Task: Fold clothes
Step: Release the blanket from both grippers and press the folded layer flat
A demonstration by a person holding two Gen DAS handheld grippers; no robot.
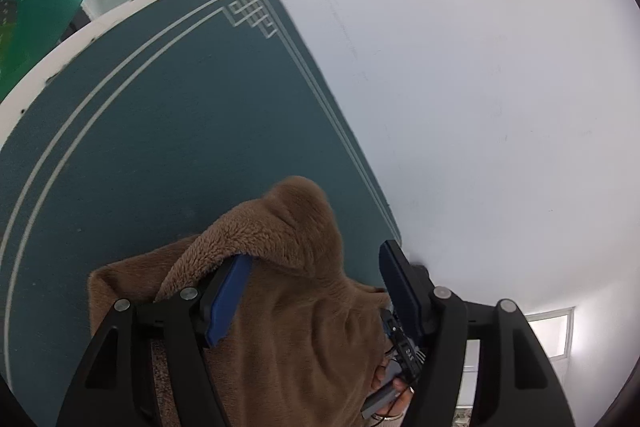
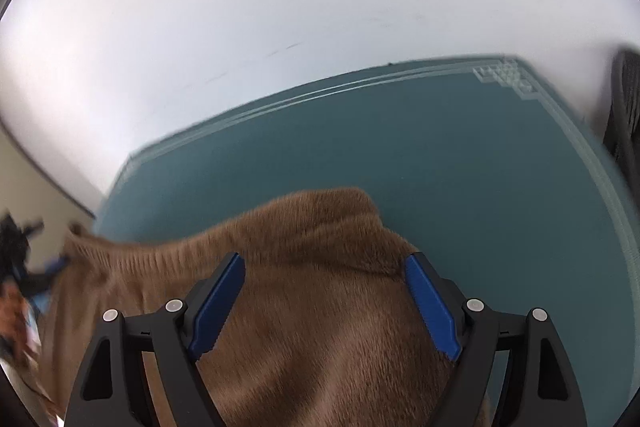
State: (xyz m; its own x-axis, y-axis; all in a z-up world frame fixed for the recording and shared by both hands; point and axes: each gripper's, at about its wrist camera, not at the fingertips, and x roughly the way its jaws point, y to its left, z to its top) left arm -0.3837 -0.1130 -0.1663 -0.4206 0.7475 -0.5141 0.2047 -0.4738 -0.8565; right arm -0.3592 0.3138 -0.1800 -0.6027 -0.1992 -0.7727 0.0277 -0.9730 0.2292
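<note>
A brown fleece garment (image 1: 288,307) lies bunched on the teal mat (image 1: 160,131) that covers the tabletop (image 1: 44,75), close to the mat's near right side. The left claw (image 1: 316,291) is spread, its pads not pressing the raised fold of fleece between them. The right claw (image 2: 328,303) is spread too, hanging over the fleece without pinching it. To fold well, I judge each claw should find a clear edge or corner, pinch only one layer, then pull the cloth flat before turning it over.
</note>
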